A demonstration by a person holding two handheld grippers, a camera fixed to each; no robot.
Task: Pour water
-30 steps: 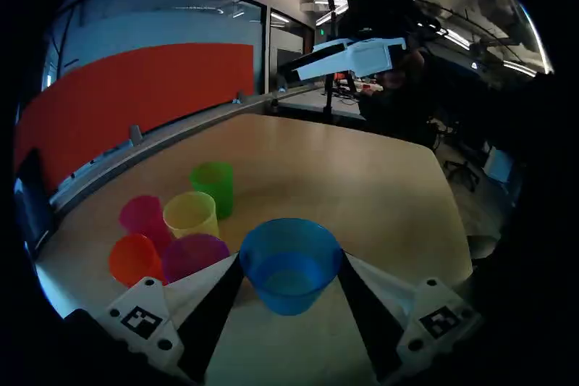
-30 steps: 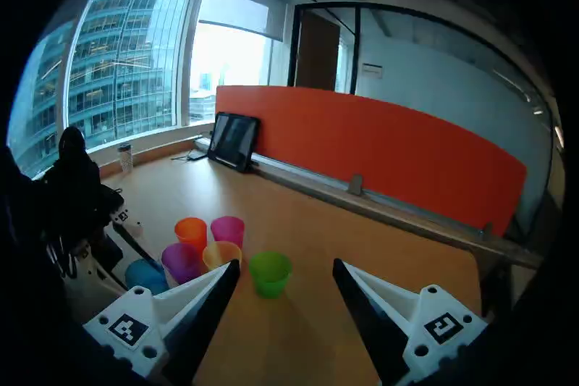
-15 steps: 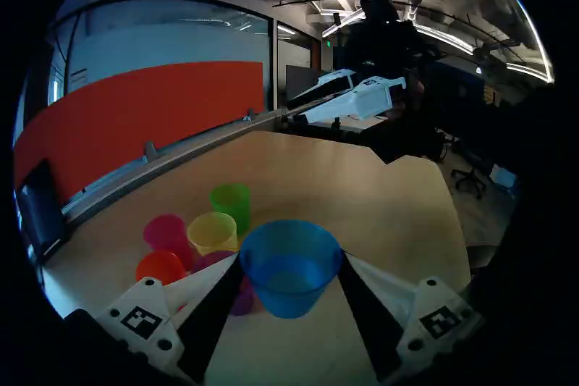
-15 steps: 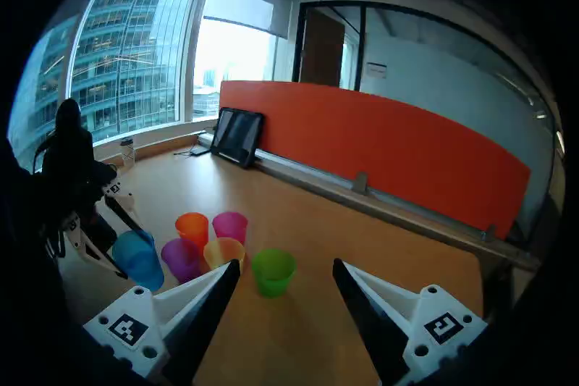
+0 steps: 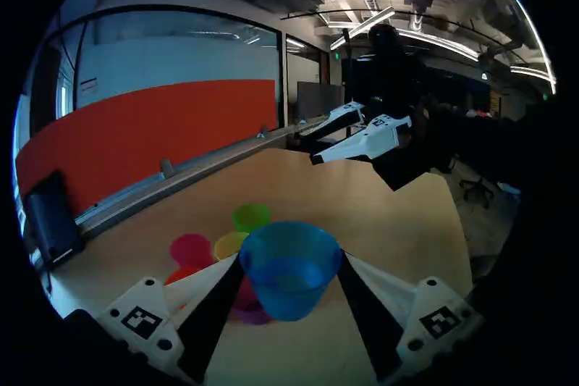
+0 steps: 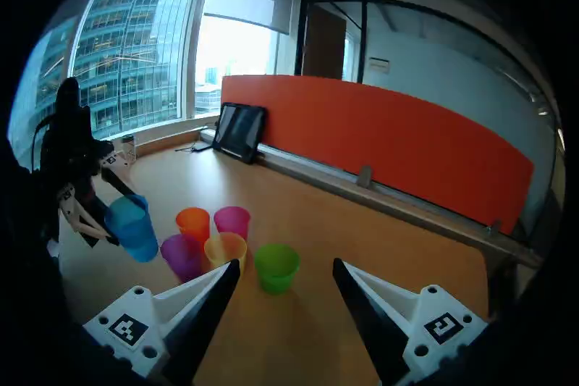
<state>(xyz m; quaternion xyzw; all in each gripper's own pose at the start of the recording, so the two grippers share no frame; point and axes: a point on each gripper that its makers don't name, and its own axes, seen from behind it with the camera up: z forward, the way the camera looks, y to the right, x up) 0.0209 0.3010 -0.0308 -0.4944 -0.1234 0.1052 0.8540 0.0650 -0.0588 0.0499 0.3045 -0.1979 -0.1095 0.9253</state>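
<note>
Left gripper view: mounted just behind its own fingers [image 5: 210,299], hard up against the blue cup [image 5: 289,270] pinched between them. Looks level along the table [image 5: 383,219], orange partition [image 5: 145,125] on the left, right gripper [image 5: 305,152] far ahead.

Right gripper view: set higher, behind its own spread fingers [image 6: 210,299], tilted down and facing the partition [image 6: 405,132], left gripper [image 6: 127,221] off at the left edge.

Shared by both, at crossing angles: table [image 6: 347,227], cluster of cups [image 5: 228,243] [image 6: 224,248], partition, leaning tablet [image 5: 47,216] [image 6: 241,131].

Translucent plastic blue cup [image 5: 290,270], smooth wooden table [image 5: 376,205].
</note>
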